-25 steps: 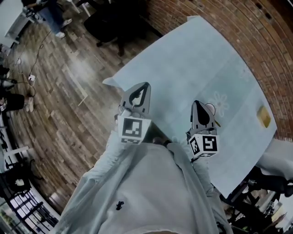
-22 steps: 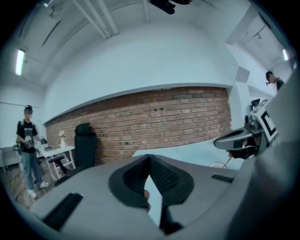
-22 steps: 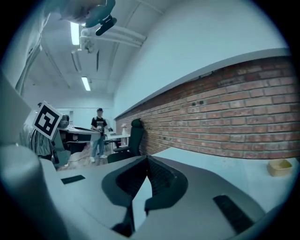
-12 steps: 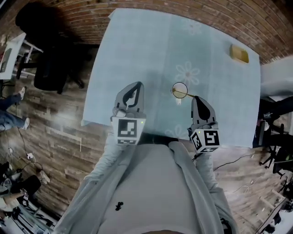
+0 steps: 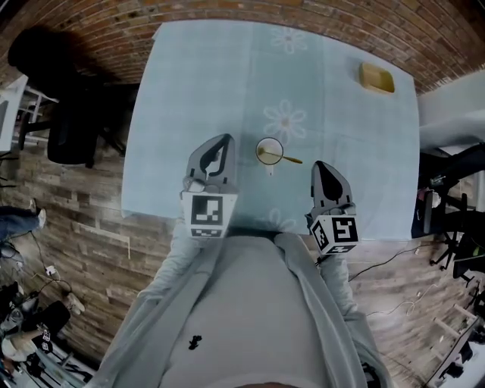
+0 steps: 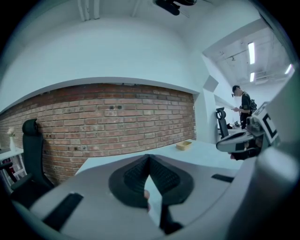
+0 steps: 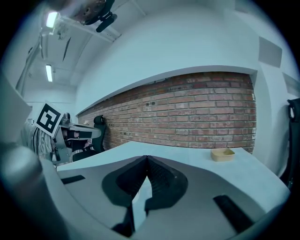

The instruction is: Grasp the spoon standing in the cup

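Now squared to worktop [image 5: 189,91]: cup [image 5: 269,151] with spoon [image 5: 282,158] brought to 1 o'clock of left claw [image 5: 223,139], 11 o'clock of right claw [image 5: 322,166]; both clenched empty, reach pending.

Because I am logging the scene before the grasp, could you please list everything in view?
table: one, pale blue flowered cloth, centre
cup: one, pale, on the table ahead of the grippers
spoon: one, gold, in the cup, handle leaning right
dish: one, yellow, far right corner of the table
office chair: one, black, left of the table
brick wall: red-brown, behind the table
wooden floor: brown, around the table
bystander: one, dark clothes, far off
left gripper: grey, shut, empty, left of the cup
right gripper: grey, shut, empty, right of the cup
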Tool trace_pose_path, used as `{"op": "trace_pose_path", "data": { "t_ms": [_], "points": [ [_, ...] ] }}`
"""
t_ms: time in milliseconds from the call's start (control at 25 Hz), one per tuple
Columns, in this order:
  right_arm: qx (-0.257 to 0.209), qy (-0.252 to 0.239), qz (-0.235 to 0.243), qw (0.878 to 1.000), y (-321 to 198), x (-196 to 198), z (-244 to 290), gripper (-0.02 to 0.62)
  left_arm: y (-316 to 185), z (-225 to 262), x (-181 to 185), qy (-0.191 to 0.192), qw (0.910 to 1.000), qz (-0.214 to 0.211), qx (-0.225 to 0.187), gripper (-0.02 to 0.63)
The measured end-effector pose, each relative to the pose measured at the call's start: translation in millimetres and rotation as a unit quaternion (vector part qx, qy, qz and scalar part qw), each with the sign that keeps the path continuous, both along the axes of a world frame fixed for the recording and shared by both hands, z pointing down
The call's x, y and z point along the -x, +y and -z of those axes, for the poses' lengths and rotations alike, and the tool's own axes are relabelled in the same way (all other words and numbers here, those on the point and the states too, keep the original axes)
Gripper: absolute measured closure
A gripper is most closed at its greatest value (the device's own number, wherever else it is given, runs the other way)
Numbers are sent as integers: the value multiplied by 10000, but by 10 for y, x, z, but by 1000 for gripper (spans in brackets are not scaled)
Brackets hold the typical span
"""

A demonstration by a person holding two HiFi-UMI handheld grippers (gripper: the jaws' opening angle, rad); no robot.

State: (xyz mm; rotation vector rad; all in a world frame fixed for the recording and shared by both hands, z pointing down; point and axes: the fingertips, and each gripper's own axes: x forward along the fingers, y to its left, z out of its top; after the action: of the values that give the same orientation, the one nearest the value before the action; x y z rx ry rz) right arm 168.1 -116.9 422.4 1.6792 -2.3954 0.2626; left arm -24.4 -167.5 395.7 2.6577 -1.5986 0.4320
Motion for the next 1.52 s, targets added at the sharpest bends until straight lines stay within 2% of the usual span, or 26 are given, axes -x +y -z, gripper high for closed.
{"op": "trace_pose_path", "data": {
  "t_ms": [200, 760, 1080, 1120, 1200, 1520],
  "points": [
    [-48, -77, 34, 10000, -75, -48, 39, 580, -28, 11, -74, -15, 10000, 46, 10, 589],
    [-141, -249, -181, 9994, -143, -10, 55, 580, -79, 43, -107, -45, 9997, -217, -43, 589],
    [0, -470, -138, 9988, -149, 47, 5, 578, -40, 20, -167, -32, 9993, -361, -20, 589],
    [22, -515, -108, 9986, -142, 65, -5, 573, -32, 18, -169, -37, 9993, -374, -21, 589],
    [94, -579, -26, 9983, -129, 108, -39, 483, -17, 12, -171, -43, 9992, -393, -19, 589],
    [399, -705, 141, 9966, -101, 242, -223, 431, 12, -43, -181, -21, 9991, -430, 56, 589]
  ]
}}
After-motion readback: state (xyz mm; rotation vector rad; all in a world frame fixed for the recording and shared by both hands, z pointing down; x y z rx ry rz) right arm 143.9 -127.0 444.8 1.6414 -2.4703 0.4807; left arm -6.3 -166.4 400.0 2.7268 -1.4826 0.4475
